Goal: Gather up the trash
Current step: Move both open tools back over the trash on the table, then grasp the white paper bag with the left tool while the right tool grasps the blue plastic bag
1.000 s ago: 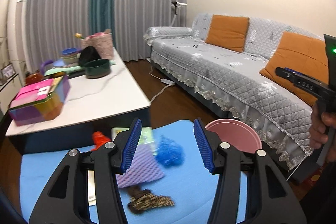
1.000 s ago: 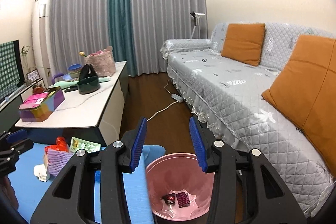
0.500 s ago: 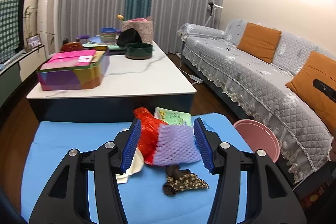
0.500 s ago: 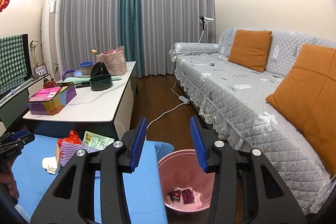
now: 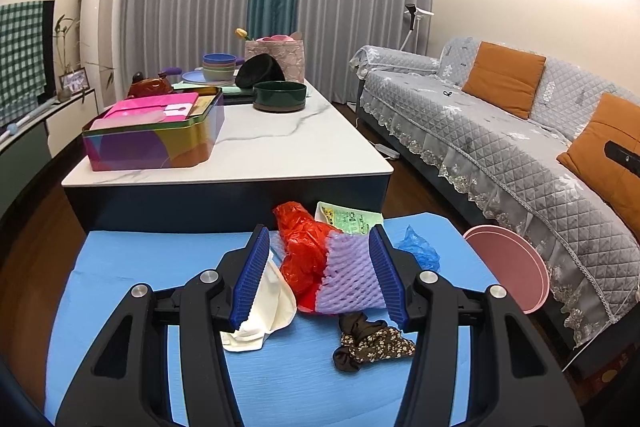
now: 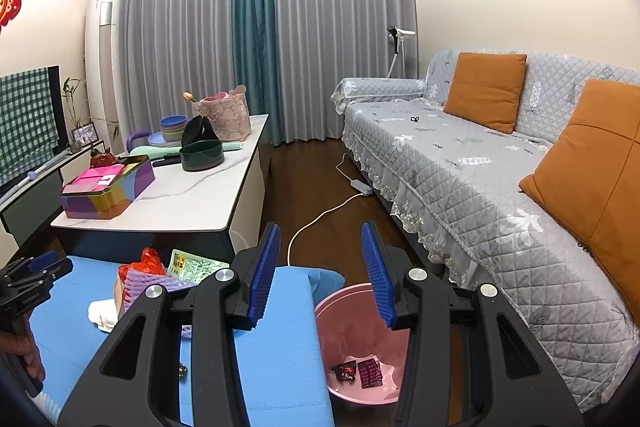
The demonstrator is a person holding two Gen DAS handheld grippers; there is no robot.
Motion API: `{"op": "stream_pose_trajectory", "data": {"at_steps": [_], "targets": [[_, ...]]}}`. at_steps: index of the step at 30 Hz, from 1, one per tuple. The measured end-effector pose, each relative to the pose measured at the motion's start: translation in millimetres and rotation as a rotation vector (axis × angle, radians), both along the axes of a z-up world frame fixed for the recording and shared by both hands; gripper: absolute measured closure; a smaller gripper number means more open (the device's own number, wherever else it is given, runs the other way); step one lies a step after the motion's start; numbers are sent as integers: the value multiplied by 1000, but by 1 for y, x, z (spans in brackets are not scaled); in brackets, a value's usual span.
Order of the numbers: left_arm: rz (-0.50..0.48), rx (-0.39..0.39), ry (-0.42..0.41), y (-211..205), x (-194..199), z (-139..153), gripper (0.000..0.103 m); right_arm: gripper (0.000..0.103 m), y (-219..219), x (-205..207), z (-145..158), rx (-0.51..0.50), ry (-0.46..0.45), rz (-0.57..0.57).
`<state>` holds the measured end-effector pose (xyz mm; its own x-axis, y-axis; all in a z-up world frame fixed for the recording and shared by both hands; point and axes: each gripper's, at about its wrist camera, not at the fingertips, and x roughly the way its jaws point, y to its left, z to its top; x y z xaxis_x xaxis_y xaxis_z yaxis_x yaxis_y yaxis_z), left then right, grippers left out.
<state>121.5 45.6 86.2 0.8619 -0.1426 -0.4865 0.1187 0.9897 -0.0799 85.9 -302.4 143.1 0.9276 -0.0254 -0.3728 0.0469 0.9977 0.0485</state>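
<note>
Since the earlier frame your left tool (image 5: 318,277) has swung off the pink bin (image 5: 508,271) and over the trash pile on the blue mat (image 5: 160,267). Its jaws stand open and empty, framing the purple foam net (image 5: 348,281), which lies straight ahead with the red bag (image 5: 302,247) beside it. Your right tool (image 6: 320,275) hangs open over the bin, farther off.

Two orange cushions (image 6: 485,89), one pink bin (image 6: 332,311)

Even indoor ceiling light, sharp focus, strong fisheye bending at edges
</note>
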Motion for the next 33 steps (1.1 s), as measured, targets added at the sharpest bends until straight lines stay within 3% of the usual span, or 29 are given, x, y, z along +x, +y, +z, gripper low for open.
{"op": "stream_pose_trajectory", "data": {"at_steps": [20,28,33], "targets": [[44,2,43,12,20,-18,52,61,15,47,-30,14,61,51],[96,-12,74,28,33,-35,51,73,19,63,-40,57,95,63],[130,-20,104,39,42,-48,52,74,30,78,-54,57,136,86]]}}
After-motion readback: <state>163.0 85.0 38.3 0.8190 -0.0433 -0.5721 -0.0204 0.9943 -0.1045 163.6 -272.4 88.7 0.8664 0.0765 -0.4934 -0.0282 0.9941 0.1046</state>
